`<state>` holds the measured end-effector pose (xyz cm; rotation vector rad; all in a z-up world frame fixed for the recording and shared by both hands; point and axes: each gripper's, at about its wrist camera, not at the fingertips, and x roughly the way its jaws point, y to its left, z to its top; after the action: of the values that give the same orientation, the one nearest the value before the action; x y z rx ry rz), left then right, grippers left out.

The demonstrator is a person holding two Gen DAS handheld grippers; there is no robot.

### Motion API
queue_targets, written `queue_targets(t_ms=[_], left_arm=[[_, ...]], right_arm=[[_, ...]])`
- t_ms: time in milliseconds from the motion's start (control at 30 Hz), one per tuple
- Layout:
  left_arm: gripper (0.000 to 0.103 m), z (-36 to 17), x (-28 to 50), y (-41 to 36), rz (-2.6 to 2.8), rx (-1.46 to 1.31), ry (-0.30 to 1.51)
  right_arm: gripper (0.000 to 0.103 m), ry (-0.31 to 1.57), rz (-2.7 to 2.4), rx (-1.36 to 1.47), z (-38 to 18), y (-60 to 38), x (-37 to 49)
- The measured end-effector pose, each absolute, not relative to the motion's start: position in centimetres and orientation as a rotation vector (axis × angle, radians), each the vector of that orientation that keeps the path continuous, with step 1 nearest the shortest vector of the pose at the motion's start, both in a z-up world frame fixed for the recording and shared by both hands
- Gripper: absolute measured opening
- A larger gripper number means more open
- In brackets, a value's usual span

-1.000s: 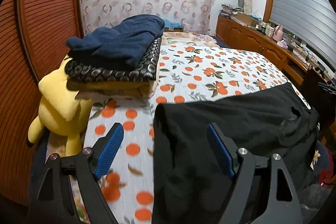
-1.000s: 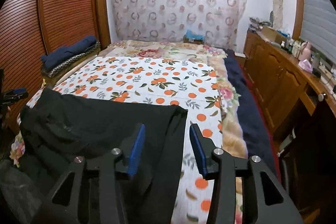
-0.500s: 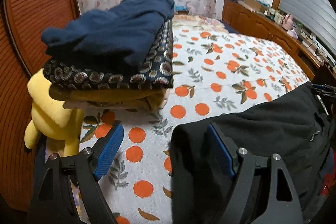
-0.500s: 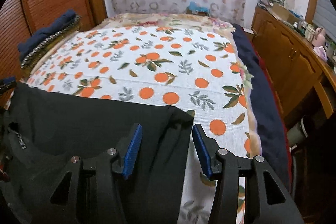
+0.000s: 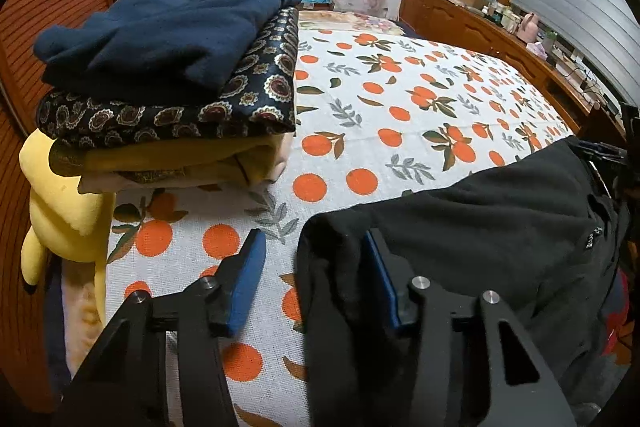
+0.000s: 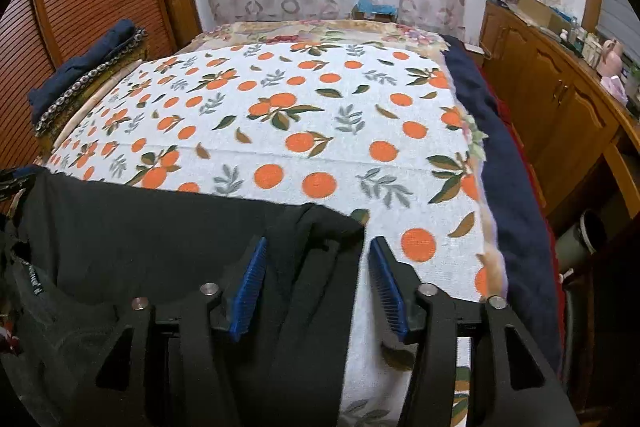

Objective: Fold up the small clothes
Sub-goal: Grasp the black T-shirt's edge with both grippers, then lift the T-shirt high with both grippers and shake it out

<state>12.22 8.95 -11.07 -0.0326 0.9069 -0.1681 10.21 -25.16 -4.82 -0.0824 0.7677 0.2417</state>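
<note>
Black fabric, a small garment point(image 5: 480, 227), is spread across the near edge of the bed point(image 5: 400, 99), on the white cover printed with oranges and leaves. In the left wrist view its left corner is seen between the fingers point(image 5: 250, 275) of the left gripper point(image 5: 316, 267). The right blue pad is touching the cloth, while the left pad is apart from it, over the bare cover. These fingers are closing; a second ago they were spread much wider, with the corner lying loose between them. The pads are not yet pressed together on the cloth.

In the right wrist view the right corner of the garment point(image 6: 160, 235) is seen between the fingers point(image 6: 250, 279) of the right gripper point(image 6: 316, 271). These fingers are opening. A second ago they were closer together around the corner; now a gap is seen on both sides, and the right pad stands just beside the garment's edge, over the cover.

Compared with the earlier frames, both grippers are seen lower and farther forward over the bed, and the garment's far edge is laid flatter on the cover.

At the far left a stack of folded clothes point(image 5: 172, 67) is seen, with a navy piece on top, a patterned dark piece under it and yellow cloth below. A yellow plush toy point(image 5: 68, 207) is placed beside this stack, at the left edge of the bed.
</note>
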Motion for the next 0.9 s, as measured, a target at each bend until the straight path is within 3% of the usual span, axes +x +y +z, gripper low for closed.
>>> queue_targets(t_ms=[167,233,267,333,400,533,900], left_arm=[[0.042,-11.0,12.2,8.8,-0.189,-0.027,0.906],[0.027,-11.0,12.2,8.7,-0.216,-0.032,0.907],[0.023,-11.0,12.1,8.6,-0.231,-0.034,0.908],[0.014,-11.0,12.0,8.5,-0.242,-0.034,0.907],[0.011,-10.7,11.4,8.4,-0.238,-0.034,0.895],[0.009,-7.3,8.7,8.3,-0.212,-0.066,0.761],[0.009,8.2,-0.4,8.2,-0.268,-0.082,0.390]], right_arm=[[0.064,0.765,0.243,-0.074,-5.0,-25.1,10.5],[0.063,0.763,0.258,-0.081,-5.1,-24.8,10.4],[0.059,0.760,0.269,-0.088,-5.1,-24.5,10.2],[0.028,0.757,0.294,-0.093,-5.2,-24.0,9.8],[0.012,0.754,0.335,-0.108,-5.2,-23.2,8.9],[0.009,0.690,0.283,-0.123,-4.1,-22.8,6.4],[0.009,0.369,0.317,-0.132,10.3,-24.7,-7.3]])
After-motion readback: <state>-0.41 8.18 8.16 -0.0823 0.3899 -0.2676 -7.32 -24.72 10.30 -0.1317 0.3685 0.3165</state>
